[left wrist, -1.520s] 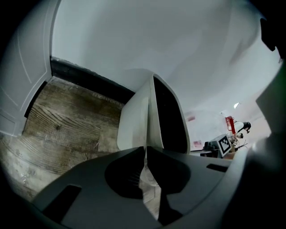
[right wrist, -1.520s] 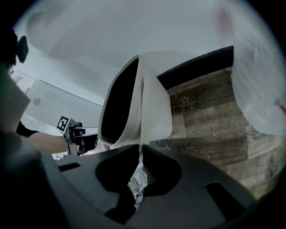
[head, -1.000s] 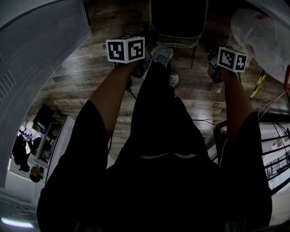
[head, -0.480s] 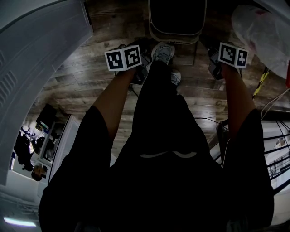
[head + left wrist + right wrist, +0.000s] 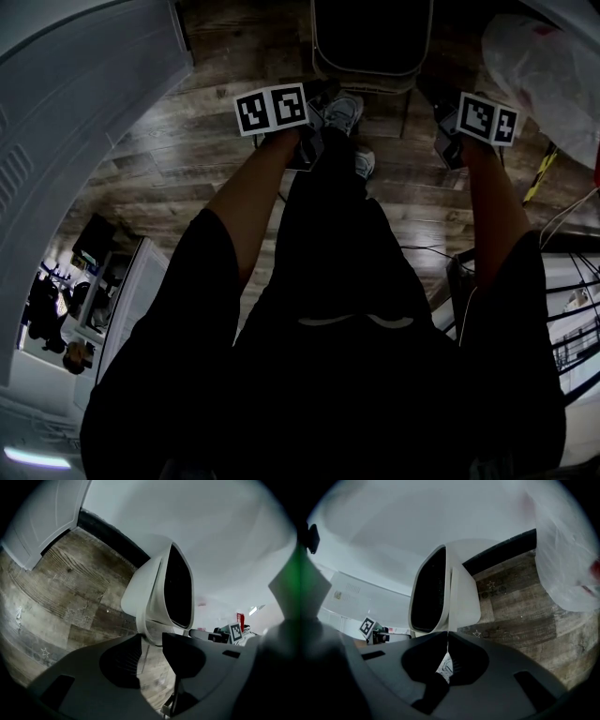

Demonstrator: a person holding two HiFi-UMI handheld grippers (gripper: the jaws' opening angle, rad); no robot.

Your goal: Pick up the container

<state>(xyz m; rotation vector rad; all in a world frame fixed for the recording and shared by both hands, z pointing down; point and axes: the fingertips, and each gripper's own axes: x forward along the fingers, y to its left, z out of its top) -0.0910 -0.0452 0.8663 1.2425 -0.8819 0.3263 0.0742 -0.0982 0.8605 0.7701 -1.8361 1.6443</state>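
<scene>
Nearest, head view: 1 person in black, 2 bare forearms [image 5: 246,202] reaching fwd, each w/ 1 marker cube [image 5: 272,110] on its gripper, so 2 cubes, 2 grippers. L gripper [image 5: 152,639]: jaws have just been opening and stand apart w/ a clear gap. Nothing is gripped; only floor and the container's lower edge show through the gap. R gripper [image 5: 447,637]: jaws clenched tip to tip, nothing between them. Below the hands, 2 grey sneakers [image 5: 342,111] on the wood plank floor [image 5: 187,155], one ahead of the other, btwn the grippers. Next out, 1 container [image 5: 370,42]: a white bin standing on the floor just beyond the sneakers, roughly centred btwn both grippers and apart from both. Its mouth faces up and the inside is dark, so contents can't be made out. To its right, 1 translucent white plastic bag [image 5: 539,75] w/ a bit of red showing inside, the rest unreadable. Farthest: black skirting [image 5: 112,534] under a white wall [image 5: 211,527].
</scene>
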